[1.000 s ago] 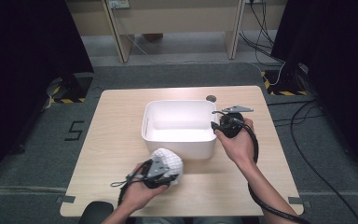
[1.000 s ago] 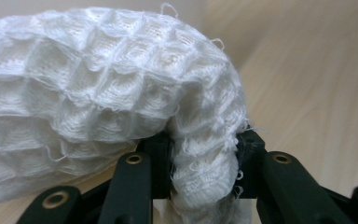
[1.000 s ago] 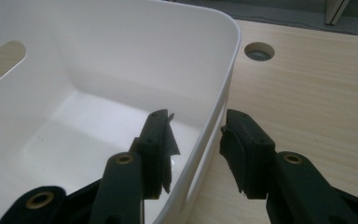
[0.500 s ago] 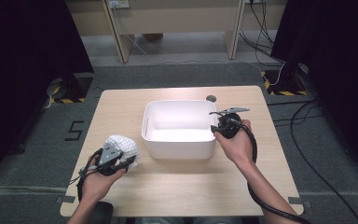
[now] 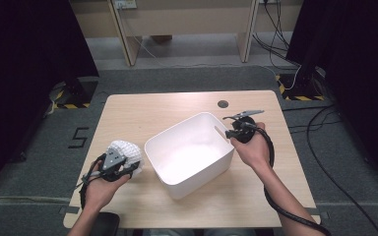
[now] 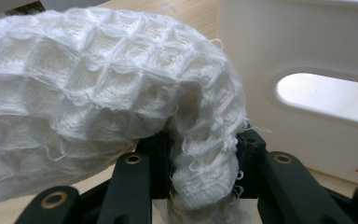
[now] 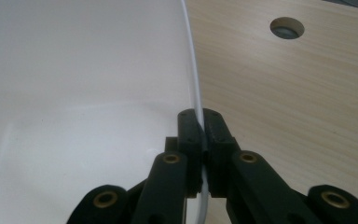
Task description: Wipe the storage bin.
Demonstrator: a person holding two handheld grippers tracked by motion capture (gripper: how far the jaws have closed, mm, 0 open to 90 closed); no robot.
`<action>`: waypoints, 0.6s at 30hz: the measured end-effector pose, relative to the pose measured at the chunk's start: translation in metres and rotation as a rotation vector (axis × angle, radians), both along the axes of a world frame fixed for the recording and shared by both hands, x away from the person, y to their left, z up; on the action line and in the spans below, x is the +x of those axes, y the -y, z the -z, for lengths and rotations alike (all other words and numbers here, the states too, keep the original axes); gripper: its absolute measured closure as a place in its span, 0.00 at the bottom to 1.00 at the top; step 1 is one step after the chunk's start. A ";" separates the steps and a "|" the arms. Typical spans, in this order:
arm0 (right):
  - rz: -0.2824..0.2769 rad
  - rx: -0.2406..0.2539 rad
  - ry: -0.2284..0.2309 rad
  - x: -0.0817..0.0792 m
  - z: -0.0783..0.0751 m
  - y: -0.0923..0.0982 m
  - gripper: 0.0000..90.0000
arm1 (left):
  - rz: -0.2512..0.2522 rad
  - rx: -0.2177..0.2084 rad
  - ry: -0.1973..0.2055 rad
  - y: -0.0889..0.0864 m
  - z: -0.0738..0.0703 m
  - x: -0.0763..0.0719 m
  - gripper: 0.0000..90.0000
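A white waffle-weave cloth is bunched at the table's front left, and my left gripper is shut on it. In the left gripper view a fold of the cloth is pinched between the jaws of the left gripper. A white plastic tub sits askew in the middle, empty inside. My right gripper has just been closing on the tub's right rim. In the right gripper view the thin wall of the tub stands clamped between the pads of the right gripper.
The wooden table has a round cable hole at the back, also in the right gripper view as the cable hole. The tub's handle slot faces the left gripper closely. Cables trail from both grippers.
My left hand carried the cloth from the front middle to the front left. The right gripper's jaws closed on the tub's rim, and the tub swung round to sit at an angle.
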State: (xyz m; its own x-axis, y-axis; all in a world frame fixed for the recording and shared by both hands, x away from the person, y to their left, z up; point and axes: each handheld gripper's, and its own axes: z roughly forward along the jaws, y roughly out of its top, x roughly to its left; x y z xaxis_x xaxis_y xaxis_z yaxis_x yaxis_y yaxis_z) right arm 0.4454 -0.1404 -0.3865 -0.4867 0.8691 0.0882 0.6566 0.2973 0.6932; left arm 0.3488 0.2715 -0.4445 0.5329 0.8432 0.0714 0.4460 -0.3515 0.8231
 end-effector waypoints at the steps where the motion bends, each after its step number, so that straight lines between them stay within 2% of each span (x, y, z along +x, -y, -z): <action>1: -0.008 -0.004 0.001 0.000 0.000 0.000 0.94 | -0.003 0.000 -0.001 0.000 0.000 0.002 0.72; 2: -0.021 -0.005 0.004 -0.001 -0.001 0.001 0.88 | -0.004 -0.004 -0.001 0.000 0.000 0.003 0.72; 3: -0.027 0.016 0.004 -0.002 -0.002 0.001 0.82 | -0.004 -0.003 -0.001 0.000 0.000 0.005 0.72; 4: -0.026 0.034 0.008 -0.004 -0.003 0.001 0.81 | -0.002 -0.005 0.000 0.001 0.000 0.007 0.72; 7: -0.026 0.039 0.032 -0.010 -0.011 0.004 0.79 | -0.001 0.002 0.006 0.002 0.001 0.013 0.72; 9: -0.016 0.059 0.041 -0.014 -0.015 0.010 0.78 | 0.004 0.039 0.017 0.002 0.002 0.018 0.72; 13: 0.012 0.071 0.045 -0.023 -0.018 0.024 0.84 | 0.009 0.076 0.018 0.000 0.006 0.026 0.72; 15: 0.009 0.088 0.044 -0.029 -0.019 0.032 0.88 | -0.001 0.082 0.013 -0.002 0.009 0.031 0.73; 18: 0.006 0.073 0.051 -0.039 -0.022 0.038 0.93 | -0.012 0.091 0.005 -0.004 0.012 0.037 0.73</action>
State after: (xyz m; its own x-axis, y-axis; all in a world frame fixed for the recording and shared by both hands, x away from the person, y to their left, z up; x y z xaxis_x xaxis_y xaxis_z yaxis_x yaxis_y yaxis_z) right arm 0.4062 -0.1786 -0.3645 -0.4868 0.8643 0.1265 0.6213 0.2409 0.7456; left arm 0.3861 0.2757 -0.4562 0.5225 0.8392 0.1507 0.4467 -0.4200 0.7900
